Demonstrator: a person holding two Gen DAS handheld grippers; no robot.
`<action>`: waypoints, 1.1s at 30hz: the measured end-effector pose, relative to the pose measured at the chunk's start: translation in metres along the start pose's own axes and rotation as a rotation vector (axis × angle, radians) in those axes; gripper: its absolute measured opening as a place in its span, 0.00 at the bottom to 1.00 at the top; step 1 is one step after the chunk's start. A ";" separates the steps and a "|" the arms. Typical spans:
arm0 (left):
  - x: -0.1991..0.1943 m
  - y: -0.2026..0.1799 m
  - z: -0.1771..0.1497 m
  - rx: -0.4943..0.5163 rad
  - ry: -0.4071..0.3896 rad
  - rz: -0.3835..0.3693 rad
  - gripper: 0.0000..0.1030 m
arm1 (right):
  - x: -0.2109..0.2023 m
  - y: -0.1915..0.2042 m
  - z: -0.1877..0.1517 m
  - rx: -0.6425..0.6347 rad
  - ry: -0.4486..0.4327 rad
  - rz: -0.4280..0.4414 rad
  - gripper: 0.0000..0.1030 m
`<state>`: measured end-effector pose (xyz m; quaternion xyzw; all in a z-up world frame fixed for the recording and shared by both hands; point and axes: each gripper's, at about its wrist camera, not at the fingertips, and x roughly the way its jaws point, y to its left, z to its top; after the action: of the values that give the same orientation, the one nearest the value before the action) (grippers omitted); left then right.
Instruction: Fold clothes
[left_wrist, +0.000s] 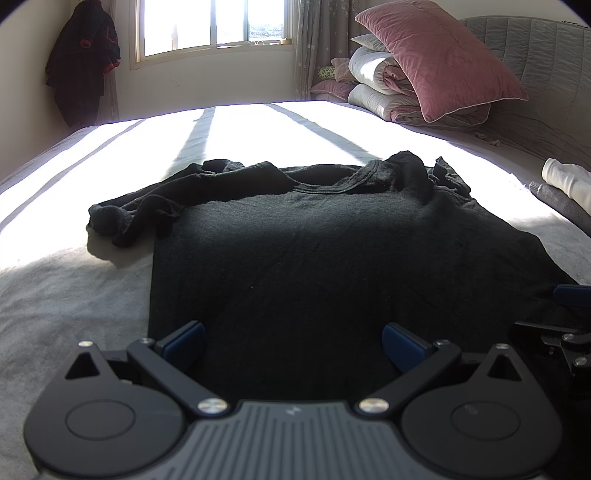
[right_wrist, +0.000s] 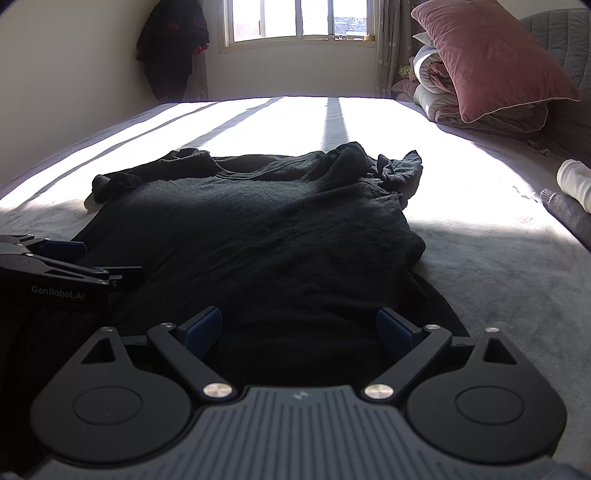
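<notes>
Black long-sleeved shirt (left_wrist: 332, 251) lies spread flat on the bed (left_wrist: 74, 295), mid-frame, sleeves bunched toward the collar. I keep my left gripper (left_wrist: 293, 341) and right gripper (right_wrist: 299, 328) spread wide over its hem, pinching nothing. Folding looks barely begun.

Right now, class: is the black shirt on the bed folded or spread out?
Spread out, not folded: the black shirt lies flat on the bed, neckline at the far end, both sleeves bunched by the shoulders.
</notes>
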<state>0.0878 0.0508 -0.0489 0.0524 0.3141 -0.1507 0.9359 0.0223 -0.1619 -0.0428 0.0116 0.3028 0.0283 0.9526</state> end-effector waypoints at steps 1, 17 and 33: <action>0.000 0.000 0.000 0.000 0.000 0.000 1.00 | 0.000 0.000 0.000 0.000 0.000 0.000 0.91; 0.000 0.000 0.000 0.000 0.000 0.000 1.00 | 0.001 0.001 0.000 -0.004 0.001 -0.004 0.91; 0.000 0.000 0.000 0.000 0.000 0.001 1.00 | 0.002 0.003 -0.001 -0.011 0.004 -0.005 0.95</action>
<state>0.0877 0.0503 -0.0491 0.0524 0.3142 -0.1504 0.9359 0.0234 -0.1583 -0.0444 0.0056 0.3047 0.0275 0.9520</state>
